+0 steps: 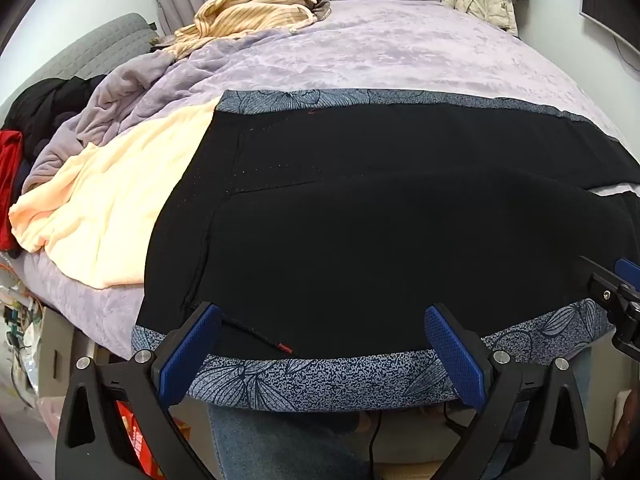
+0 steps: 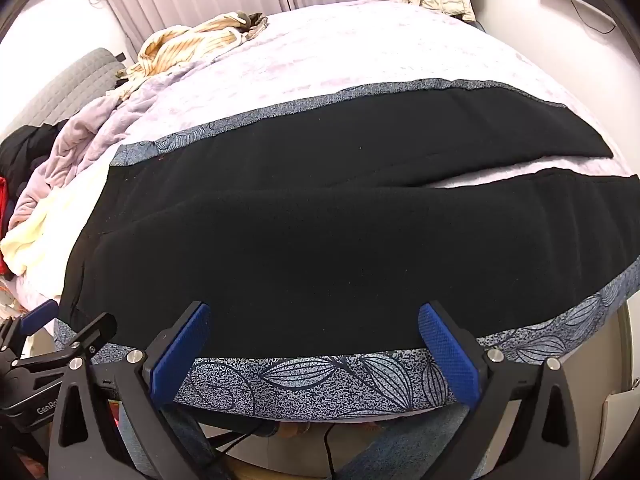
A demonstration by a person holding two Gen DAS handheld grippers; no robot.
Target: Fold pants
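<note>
Pants (image 1: 360, 220) lie flat across the near part of the bed (image 1: 400, 52), black with a patterned grey-blue band along the near and the far edge. In the right wrist view we see the two legs (image 2: 460, 184) part a little toward the right. We hold the left gripper (image 1: 322, 350) over the near band with its blue fingers (image 1: 188, 352) wide apart and nothing between them. The right gripper (image 2: 314, 346) stands the same, fingers (image 2: 448, 356) spread, above the band and gripping nothing.
</note>
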